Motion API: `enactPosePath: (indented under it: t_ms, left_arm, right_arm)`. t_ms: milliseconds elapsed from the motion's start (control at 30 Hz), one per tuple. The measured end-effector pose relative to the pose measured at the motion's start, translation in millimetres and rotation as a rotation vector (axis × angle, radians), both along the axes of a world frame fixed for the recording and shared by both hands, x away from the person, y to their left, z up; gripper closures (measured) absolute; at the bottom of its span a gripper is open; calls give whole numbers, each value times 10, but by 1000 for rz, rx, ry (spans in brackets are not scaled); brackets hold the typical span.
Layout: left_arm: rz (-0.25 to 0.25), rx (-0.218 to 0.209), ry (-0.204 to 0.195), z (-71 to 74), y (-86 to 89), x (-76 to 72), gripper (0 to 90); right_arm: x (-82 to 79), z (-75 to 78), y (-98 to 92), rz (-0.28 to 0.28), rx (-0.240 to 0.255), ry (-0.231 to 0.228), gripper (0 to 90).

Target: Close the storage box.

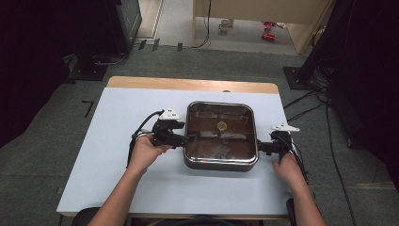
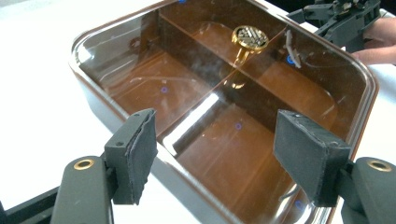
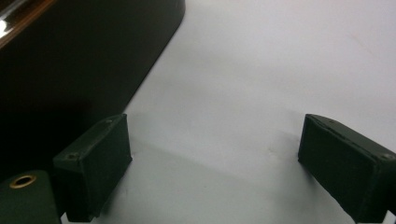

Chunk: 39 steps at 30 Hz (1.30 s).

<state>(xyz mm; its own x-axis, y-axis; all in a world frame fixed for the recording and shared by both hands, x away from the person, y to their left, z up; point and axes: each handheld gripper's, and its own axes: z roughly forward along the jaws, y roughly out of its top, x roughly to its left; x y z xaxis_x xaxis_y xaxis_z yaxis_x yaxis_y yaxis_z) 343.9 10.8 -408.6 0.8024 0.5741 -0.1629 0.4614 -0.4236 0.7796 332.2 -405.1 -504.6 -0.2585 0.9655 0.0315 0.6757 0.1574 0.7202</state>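
A square dark pan (image 1: pixel 220 163) with a brown see-through lid (image 2: pixel 196 88) and a gold knob (image 1: pixel 221 125) sits in the middle of the white table (image 1: pixel 108 165). My left gripper (image 1: pixel 182 139) is at the pan's left side. In the left gripper view it (image 2: pixel 215 135) is open, its pads (image 2: pixel 135 149) spread over the pan's near rim, with the knob (image 2: pixel 250 38) farther off. My right gripper (image 1: pixel 261 147) is at the pan's right side. It (image 3: pixel 217 149) is open low over the bare table, the pan's dark wall (image 3: pixel 70 60) to its left, apart from the pads.
The table's far edge is a wooden strip (image 1: pixel 188 84). Cables (image 1: pixel 306 101) run over the grey floor on the right beside a black stand base (image 1: pixel 301 75). Dark equipment (image 1: pixel 94 28) stands at the back left. Bare table top lies on both sides of the pan.
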Motion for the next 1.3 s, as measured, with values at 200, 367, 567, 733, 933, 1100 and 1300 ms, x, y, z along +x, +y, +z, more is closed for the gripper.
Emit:
enactPosePath:
  t_ms: [200,367,567,733,933,1100,1300]
  left_arm:
    - [45,-19,17,-41,191,-52,298]
    - [78,-28,9,-101,357,-116,297]
    - [107,-32,-45,-211,531,-210,273]
    - [132,-26,-56,-369,657,-299,252]
    - [148,13,-34,-536,735,-365,235]
    - [149,9,-5,-667,750,-414,230]
    - [129,39,24,-780,715,-457,240]
  right_arm:
    - [0,0,-1,1,-1,0,88]
    - [0,0,0,0,0,0,88]
    - [0,0,0,0,0,0,88]
    - [0,0,0,0,0,0,88]
    - [0,0,1,0,1,0,88]
    - [1,0,0,0,1,0,88]
    - [1,0,0,0,1,0,88]
